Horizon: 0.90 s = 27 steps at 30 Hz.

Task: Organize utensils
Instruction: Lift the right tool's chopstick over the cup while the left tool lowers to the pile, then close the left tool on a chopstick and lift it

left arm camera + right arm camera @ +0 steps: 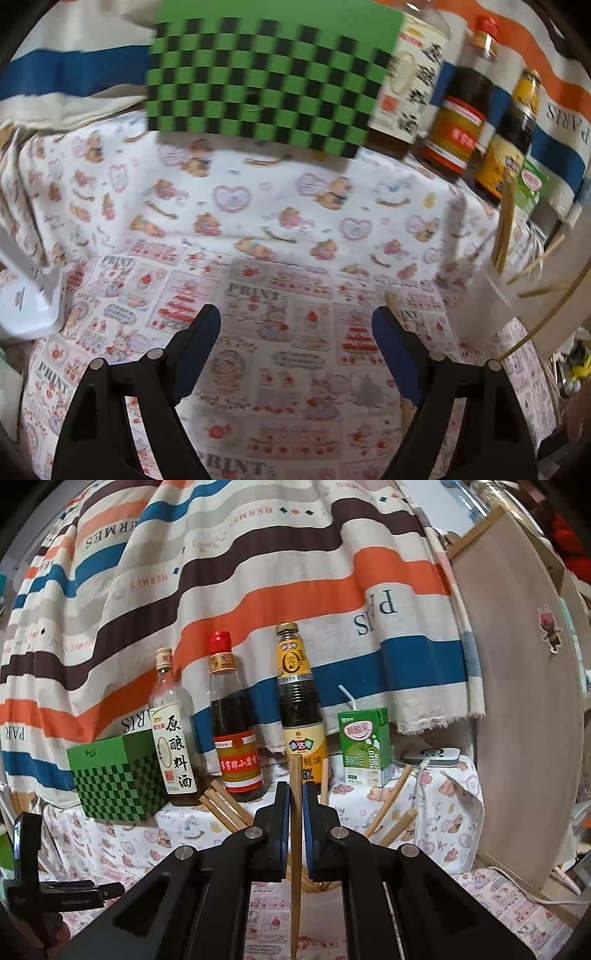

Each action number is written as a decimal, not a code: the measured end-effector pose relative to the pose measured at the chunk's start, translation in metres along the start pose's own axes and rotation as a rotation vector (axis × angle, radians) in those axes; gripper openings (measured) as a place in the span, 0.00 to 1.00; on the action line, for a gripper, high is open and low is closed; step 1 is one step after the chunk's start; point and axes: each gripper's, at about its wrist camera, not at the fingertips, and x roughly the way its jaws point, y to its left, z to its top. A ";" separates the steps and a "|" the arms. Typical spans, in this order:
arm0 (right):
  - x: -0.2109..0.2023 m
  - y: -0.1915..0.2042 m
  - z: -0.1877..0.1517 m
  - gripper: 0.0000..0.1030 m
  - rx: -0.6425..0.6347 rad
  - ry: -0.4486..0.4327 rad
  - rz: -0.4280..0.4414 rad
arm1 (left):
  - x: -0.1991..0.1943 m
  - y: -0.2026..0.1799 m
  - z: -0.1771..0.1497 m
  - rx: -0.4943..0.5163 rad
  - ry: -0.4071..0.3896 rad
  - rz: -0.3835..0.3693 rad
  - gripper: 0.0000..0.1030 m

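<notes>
The right gripper (294,805) pinches a single wooden chopstick (295,849) between its blue pads (283,830). The chopstick stands nearly upright, its long axis vertical in the right wrist view: the squared thick end rises above the fingertips in front of the oyster sauce bottle (301,701), and the tapered tip points down below the gripper. Behind it, more chopsticks (225,808) fan out at angles. The left gripper (295,325) hangs spread wide over the printed tablecloth (258,221), holding nothing; another chopstick (404,410) lies just beside its right finger.
</notes>
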 end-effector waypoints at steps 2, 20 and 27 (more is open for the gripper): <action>-0.001 0.000 0.000 0.08 -0.008 -0.009 -0.011 | 0.008 -0.014 0.005 0.068 0.052 -0.003 0.80; -0.006 -0.011 0.004 0.08 0.047 -0.001 -0.010 | 0.090 -0.091 0.029 0.172 0.305 0.010 0.81; -0.008 -0.019 0.005 0.08 0.065 -0.032 -0.036 | 0.120 -0.112 0.015 0.184 0.384 0.024 0.67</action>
